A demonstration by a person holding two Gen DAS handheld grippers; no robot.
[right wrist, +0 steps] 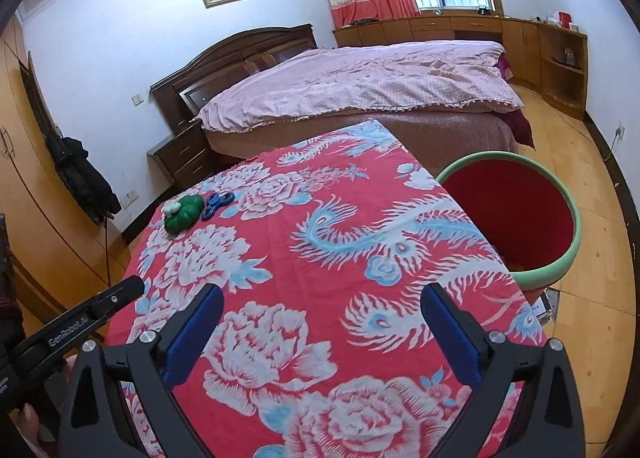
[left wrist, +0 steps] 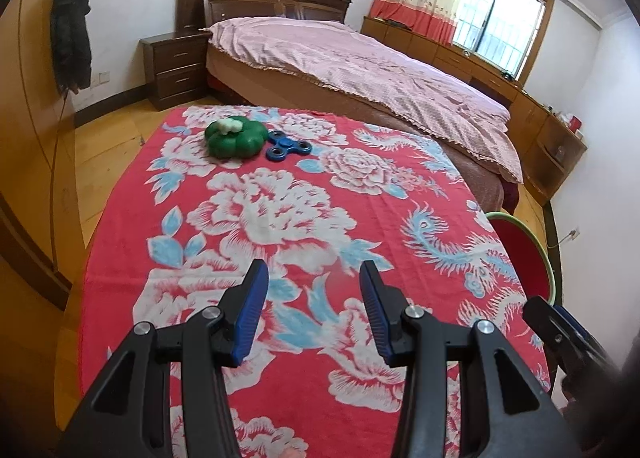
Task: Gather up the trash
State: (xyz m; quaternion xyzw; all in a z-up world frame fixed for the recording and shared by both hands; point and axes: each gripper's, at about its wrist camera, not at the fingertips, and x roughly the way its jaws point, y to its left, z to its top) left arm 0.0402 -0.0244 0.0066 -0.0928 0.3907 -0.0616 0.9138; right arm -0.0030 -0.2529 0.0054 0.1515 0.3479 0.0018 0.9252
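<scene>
Both grippers hang over the near end of the table, angled down at the red floral cloth [left wrist: 280, 194]. The left gripper [left wrist: 314, 314] holds its blue pads partway apart, nothing between them, just cloth showing in the gap. The right gripper [right wrist: 322, 334] stands spread wide, jaws empty as well, pads clear of the cloth pattern below.

Far ahead of the left gripper and a little to its left, near the far edge of the table, sits a green pumpkin-shaped piece [left wrist: 234, 138] with a small white lump [left wrist: 228, 125] on top. Touching its right side lies a blue fidget spinner [left wrist: 289, 147]. From the right gripper the same pair lies well ahead and off to the left.

To the right of the right gripper, just past the table edge, stands the bin [right wrist: 560, 266], red inside with a pale green rim, something orange at its bottom
</scene>
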